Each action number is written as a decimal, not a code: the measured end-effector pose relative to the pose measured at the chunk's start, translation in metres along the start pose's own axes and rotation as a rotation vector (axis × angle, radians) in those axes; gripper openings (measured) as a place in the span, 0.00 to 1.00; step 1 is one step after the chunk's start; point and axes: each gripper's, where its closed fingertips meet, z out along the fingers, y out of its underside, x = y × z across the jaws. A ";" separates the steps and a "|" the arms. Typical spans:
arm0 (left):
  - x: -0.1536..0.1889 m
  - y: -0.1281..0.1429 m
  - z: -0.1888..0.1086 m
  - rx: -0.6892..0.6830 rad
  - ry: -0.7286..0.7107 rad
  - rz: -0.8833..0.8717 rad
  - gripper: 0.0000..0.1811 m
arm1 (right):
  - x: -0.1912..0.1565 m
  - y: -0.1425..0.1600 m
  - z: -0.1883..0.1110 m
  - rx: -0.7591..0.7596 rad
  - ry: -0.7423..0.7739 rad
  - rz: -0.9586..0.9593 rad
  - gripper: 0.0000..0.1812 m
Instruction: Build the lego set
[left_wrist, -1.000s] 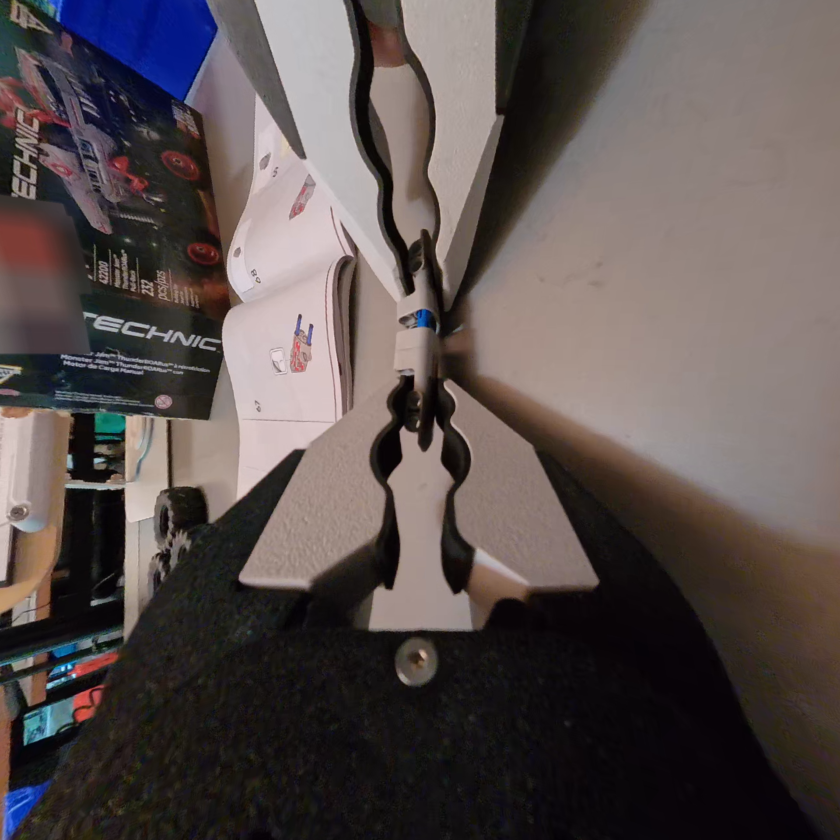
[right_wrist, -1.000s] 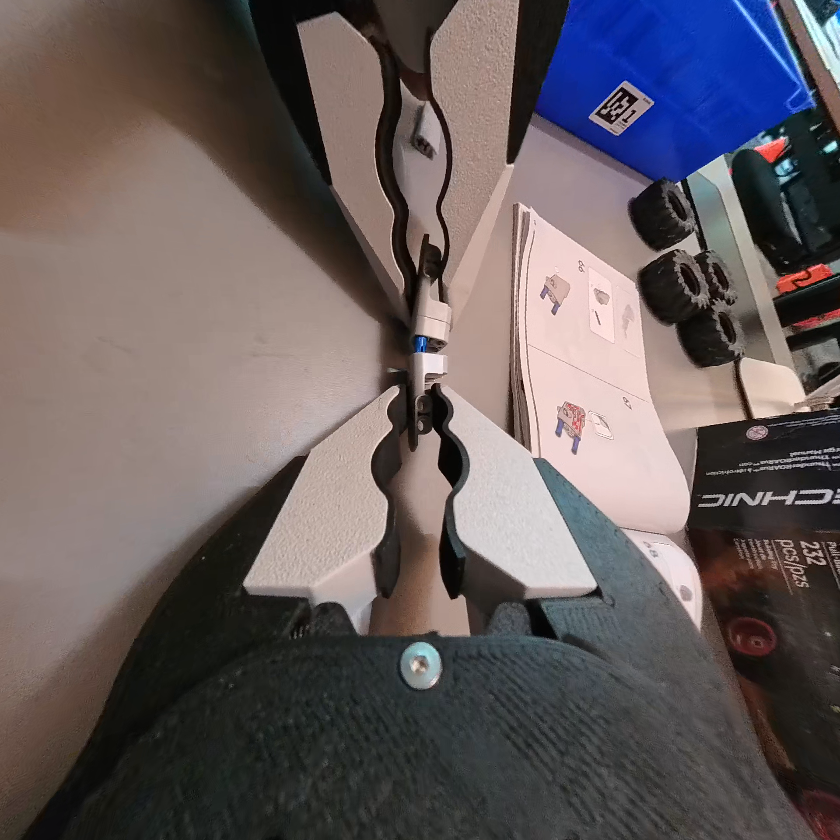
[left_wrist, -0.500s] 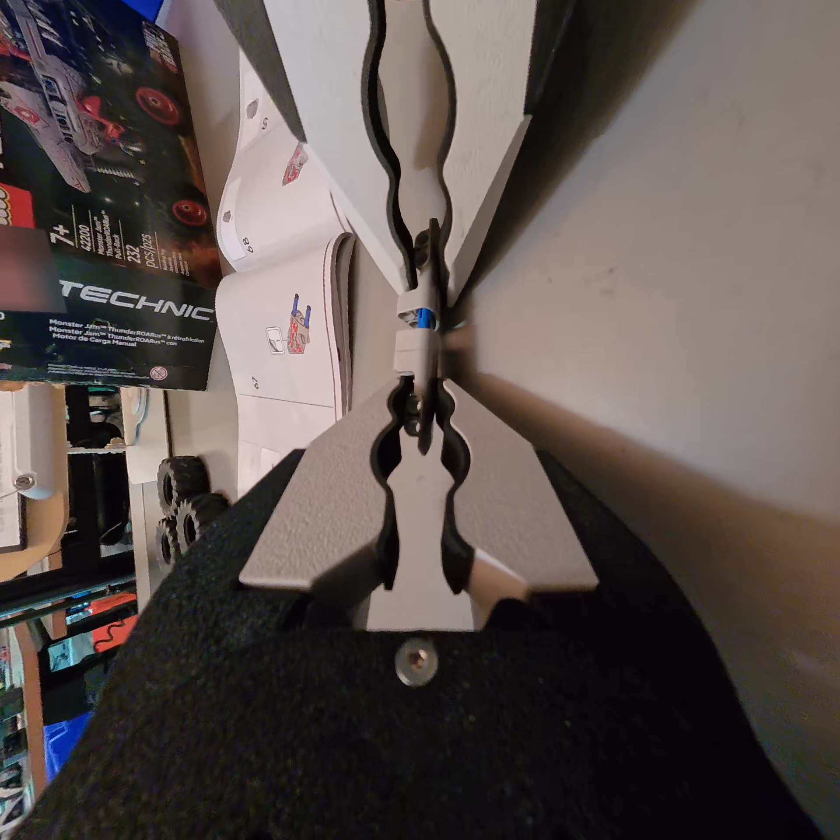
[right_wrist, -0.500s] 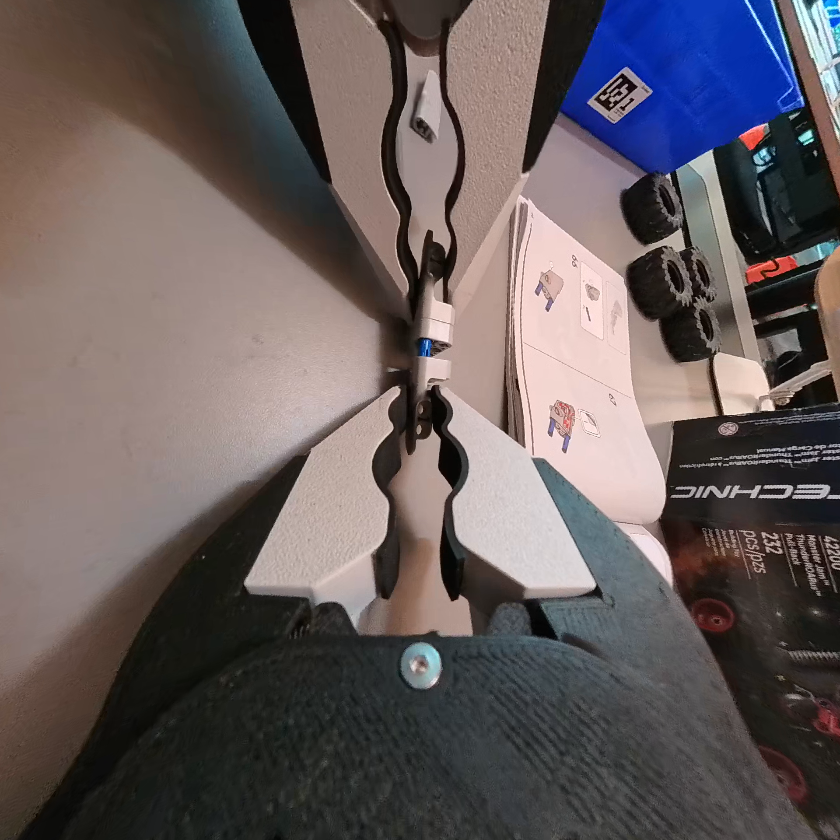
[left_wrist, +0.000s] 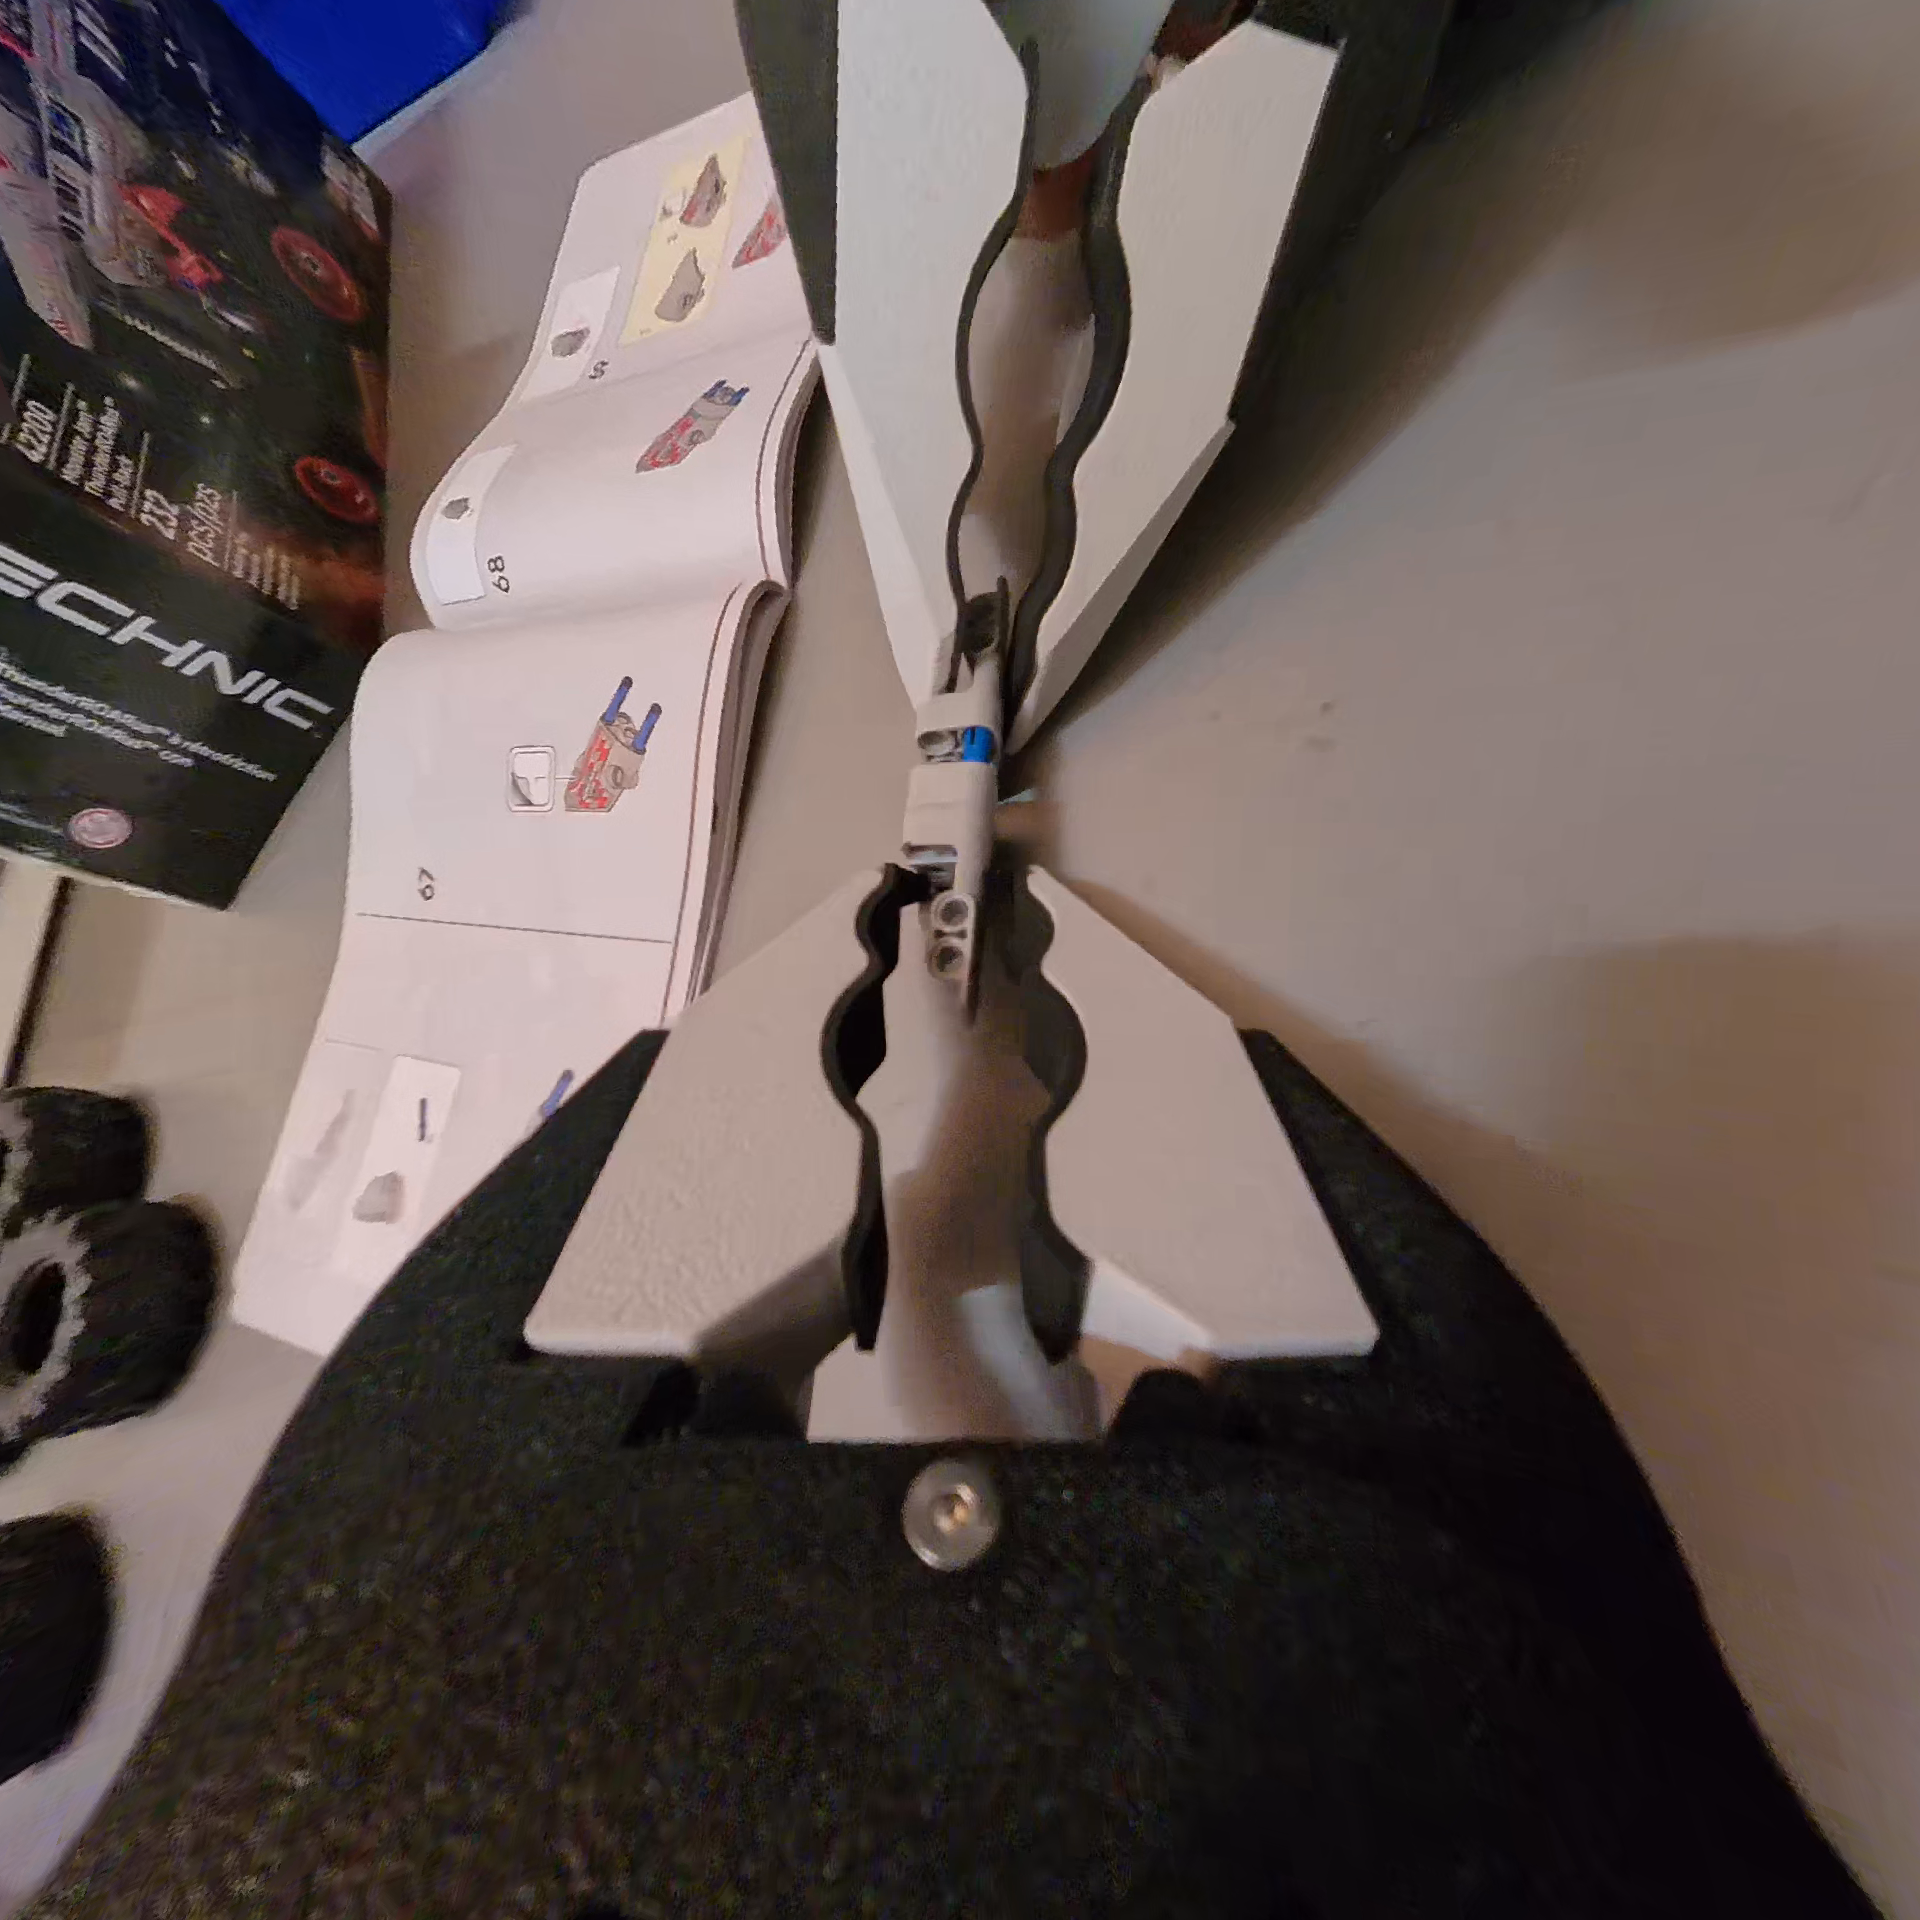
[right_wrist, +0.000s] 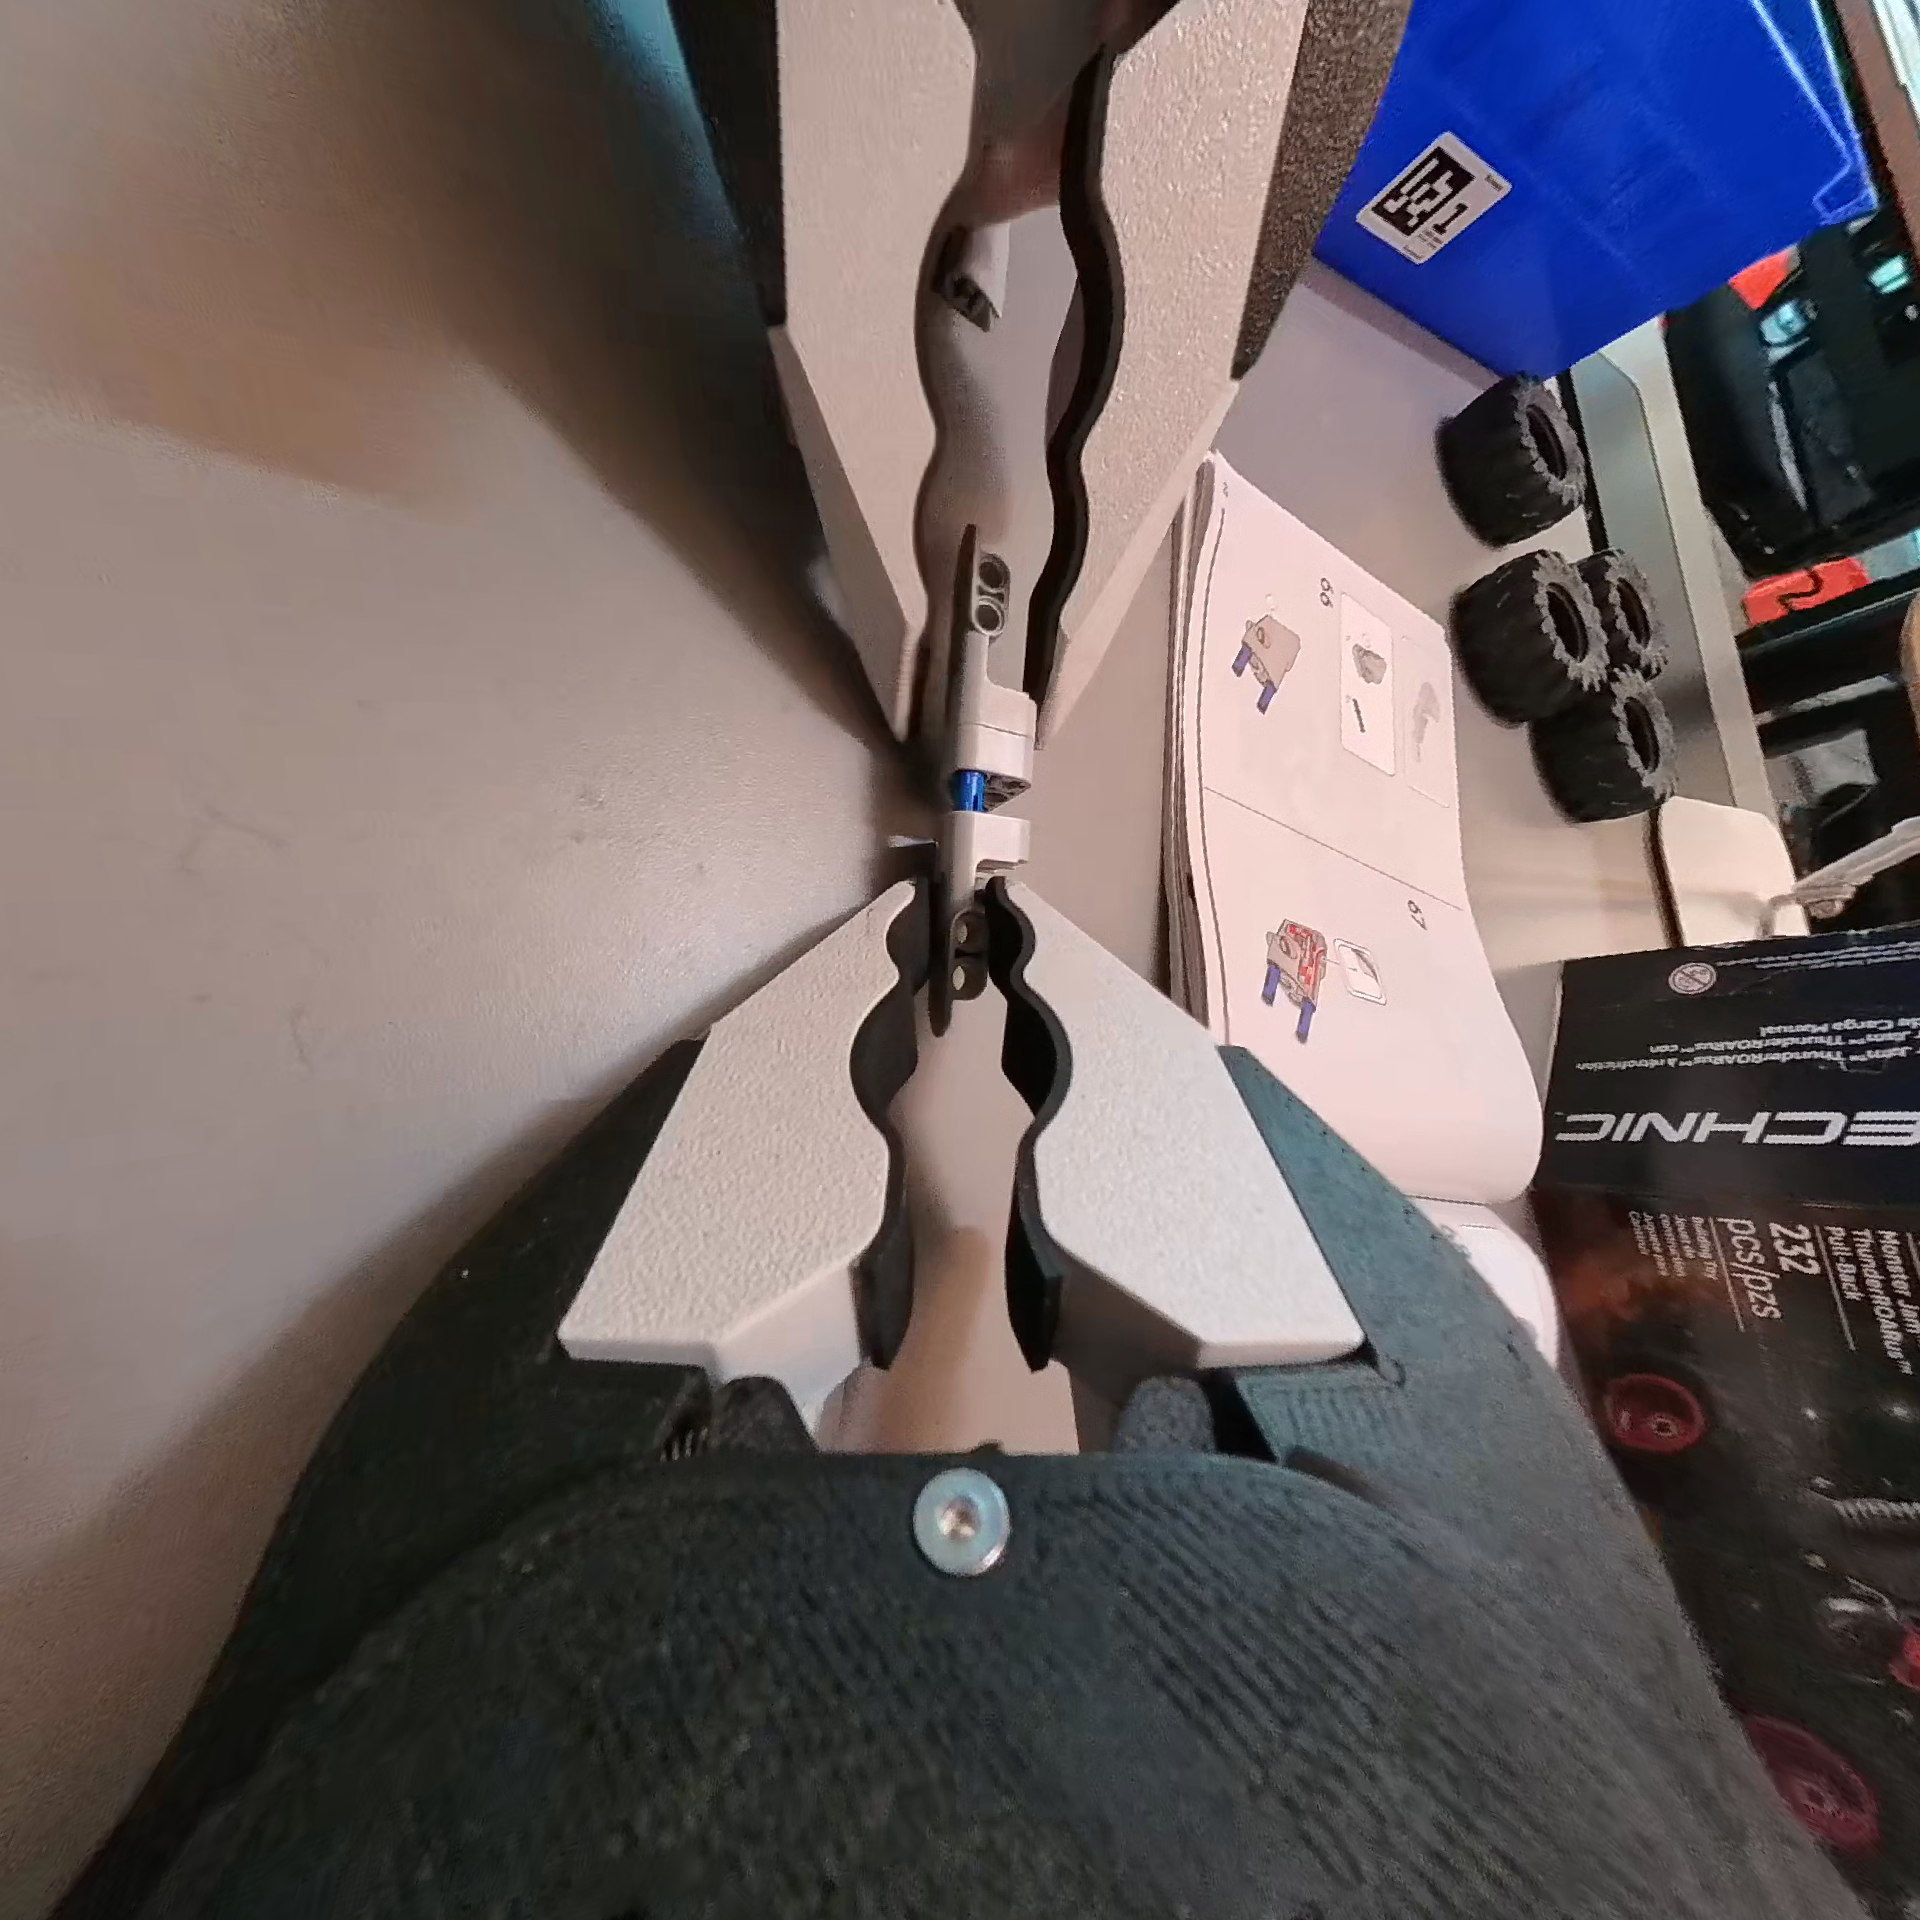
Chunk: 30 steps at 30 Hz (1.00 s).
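The lego pieces (left_wrist: 951, 831) sit in mid-air above the table (left_wrist: 1507, 727), caught between the two grippers, which face each other tip to tip. In the left wrist view the left gripper (left_wrist: 951, 935) shows at 6 o'clock, its fingers clamped on a grey piece with two round holes; the right gripper (left_wrist: 987, 644) comes in from 12 o'clock, clamped on the other grey piece. A small blue pin (left_wrist: 975, 744) bridges the two pieces, and a narrow gap shows there, so the joint looks only partly seated.

In the right wrist view the right gripper (right_wrist: 961, 961) pinches a dark holed strip fixed to its grey piece, and the left gripper (right_wrist: 997, 665) stands opposite at 12 o'clock.

Beyond the grippers, the open instruction booklet (left_wrist: 540, 790) lies at 9 o'clock in the left view, then the dark set box (left_wrist: 156, 623) at 10 o'clock, black tyres (right_wrist: 1558, 644) at 2 o'clock in the right view, and a blue bin (right_wrist: 1610, 156) farthest off.

The risk, as I judge it, is in the push: both holds are thin and near the fingertips, so if the two halves are not in line the pin could jam, or a piece could twist out of the fingers and drop to the table. Too much squeeze off-axis might also pop the strip off its piece.
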 end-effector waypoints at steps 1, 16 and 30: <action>0.001 -0.001 0.000 0.020 0.013 -0.011 0.11 | 0.000 0.000 0.000 0.006 -0.009 0.011 0.05; 0.004 -0.009 0.000 0.063 0.054 -0.042 0.07 | -0.006 -0.008 -0.004 0.127 -0.113 0.113 0.04; 0.002 -0.010 0.004 0.045 0.041 -0.049 0.07 | -0.003 -0.008 -0.011 0.176 -0.080 0.047 0.04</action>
